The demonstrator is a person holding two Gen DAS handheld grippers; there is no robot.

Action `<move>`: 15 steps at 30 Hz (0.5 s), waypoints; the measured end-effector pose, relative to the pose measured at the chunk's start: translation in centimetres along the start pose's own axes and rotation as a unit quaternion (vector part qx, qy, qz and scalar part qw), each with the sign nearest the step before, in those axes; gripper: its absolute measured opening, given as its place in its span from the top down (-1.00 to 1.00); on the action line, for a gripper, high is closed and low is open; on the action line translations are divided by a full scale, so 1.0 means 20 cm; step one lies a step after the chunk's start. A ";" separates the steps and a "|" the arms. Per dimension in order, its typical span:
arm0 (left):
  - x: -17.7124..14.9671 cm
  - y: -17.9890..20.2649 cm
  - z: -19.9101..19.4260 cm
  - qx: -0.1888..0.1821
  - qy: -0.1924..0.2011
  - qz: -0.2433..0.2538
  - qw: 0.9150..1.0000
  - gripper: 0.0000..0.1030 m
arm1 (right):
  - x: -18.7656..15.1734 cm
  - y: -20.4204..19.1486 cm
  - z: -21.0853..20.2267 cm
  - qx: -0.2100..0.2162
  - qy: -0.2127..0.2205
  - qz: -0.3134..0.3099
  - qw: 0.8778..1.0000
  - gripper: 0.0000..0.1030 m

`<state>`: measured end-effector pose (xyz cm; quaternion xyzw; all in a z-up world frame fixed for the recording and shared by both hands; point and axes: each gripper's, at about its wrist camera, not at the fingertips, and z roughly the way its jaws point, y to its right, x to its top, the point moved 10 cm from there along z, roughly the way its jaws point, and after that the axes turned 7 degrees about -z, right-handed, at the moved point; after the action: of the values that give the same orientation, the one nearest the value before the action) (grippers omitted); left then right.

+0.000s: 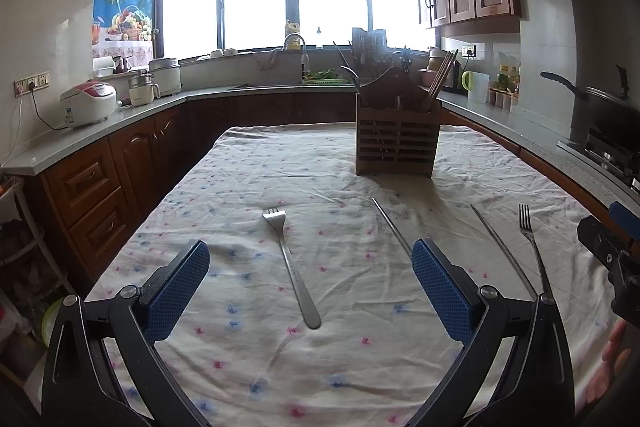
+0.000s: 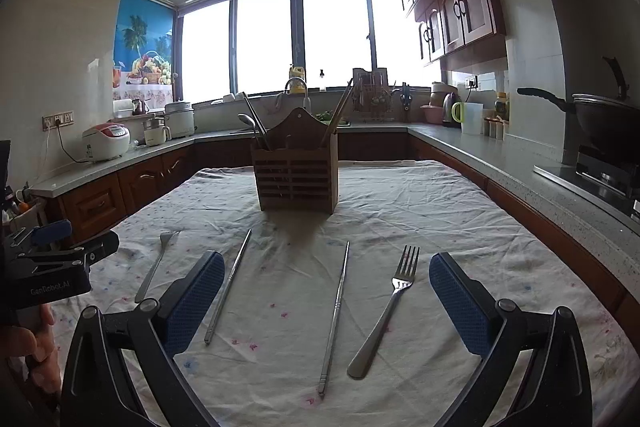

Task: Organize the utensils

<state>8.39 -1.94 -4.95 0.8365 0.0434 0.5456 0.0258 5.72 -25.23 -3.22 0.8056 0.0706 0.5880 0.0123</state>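
Kitchen table under a rumpled floral tablecloth [image 2: 400,195]; wooden utensil caddy [image 2: 296,179] at centre frame, two forks [image 2: 386,311] [image 1: 292,267] and two metal chopsticks [image 2: 334,319] [image 2: 228,287] lying below it. Left gripper [image 1: 310,291] and right gripper [image 2: 326,305]: jaws apart, empty. Lower left, "GenRobot.AI" on the neighbouring gripper's body.

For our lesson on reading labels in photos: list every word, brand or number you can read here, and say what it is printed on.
"GenRobot.AI": on the black body of the left gripper, seen from the right wrist view.
White rice cooker: its side sticker is too small to read.
Yellow bottle on the windowsill: label blurred.
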 end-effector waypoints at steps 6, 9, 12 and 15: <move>0.00 0.01 0.00 -0.001 -0.003 0.000 1.000 -1.00 | -0.02 0.01 0.01 0.004 -0.003 0.010 1.000 -1.00; 0.00 0.01 0.01 0.001 -0.004 0.003 1.000 -1.00 | -0.02 0.01 0.01 0.005 -0.006 0.013 1.000 -1.00; 0.00 0.01 0.01 0.001 -0.006 0.006 1.000 -1.00 | -0.03 0.01 0.01 0.006 -0.007 0.014 1.000 -1.00; 0.00 0.01 0.01 0.001 -0.009 0.006 1.000 -1.00 | -0.03 0.01 0.01 0.005 -0.007 0.013 1.000 -1.00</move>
<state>8.62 -2.08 -5.04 0.8415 0.0387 0.5384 0.0223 5.82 -25.55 -3.79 0.8105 0.0628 0.5824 0.0007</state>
